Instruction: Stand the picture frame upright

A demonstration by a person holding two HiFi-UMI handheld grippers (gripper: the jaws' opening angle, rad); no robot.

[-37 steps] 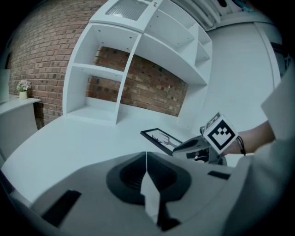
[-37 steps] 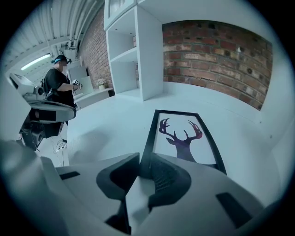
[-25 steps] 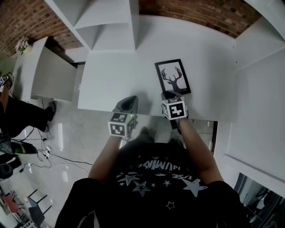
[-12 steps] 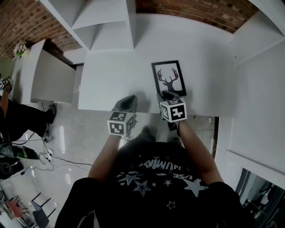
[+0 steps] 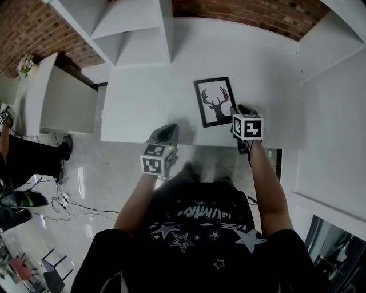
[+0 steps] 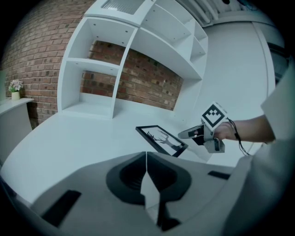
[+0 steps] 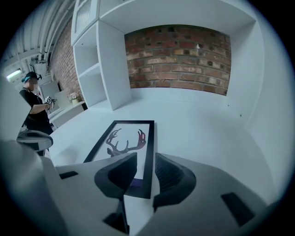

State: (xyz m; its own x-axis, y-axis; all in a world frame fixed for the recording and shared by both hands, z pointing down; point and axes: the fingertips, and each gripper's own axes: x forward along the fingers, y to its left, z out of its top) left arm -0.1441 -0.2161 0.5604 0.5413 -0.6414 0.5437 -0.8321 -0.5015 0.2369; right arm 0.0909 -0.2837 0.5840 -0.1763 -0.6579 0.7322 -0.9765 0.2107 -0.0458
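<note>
The black picture frame (image 5: 216, 102) with an antler print lies flat on the white table (image 5: 148, 97), a little in from its front edge. My right gripper (image 5: 239, 111) sits at the frame's near right corner. Its jaws have just been opening. In the right gripper view the frame's (image 7: 124, 138) right rail shows in the gap of the right gripper (image 7: 145, 168), and the pads do not press on it. My left gripper (image 5: 166, 130) is shut and empty at the table's front edge, left of the frame. The left gripper view shows the frame (image 6: 161, 139) beyond the shut left gripper (image 6: 146, 156), with the right gripper (image 6: 182, 135) beside it.
White open shelving (image 5: 137, 34) stands at the table's back left, in front of a brick wall (image 5: 257, 17). A white panel (image 5: 331, 103) closes off the right side. A low white cabinet (image 5: 63, 97) with a small plant (image 5: 26, 57) stands at the left. A person (image 7: 34, 106) is beyond it.
My right gripper has moved from the frame's near edge to its right side, and its jaws stand wider. The frame still lies flat. The left gripper has stayed put.
</note>
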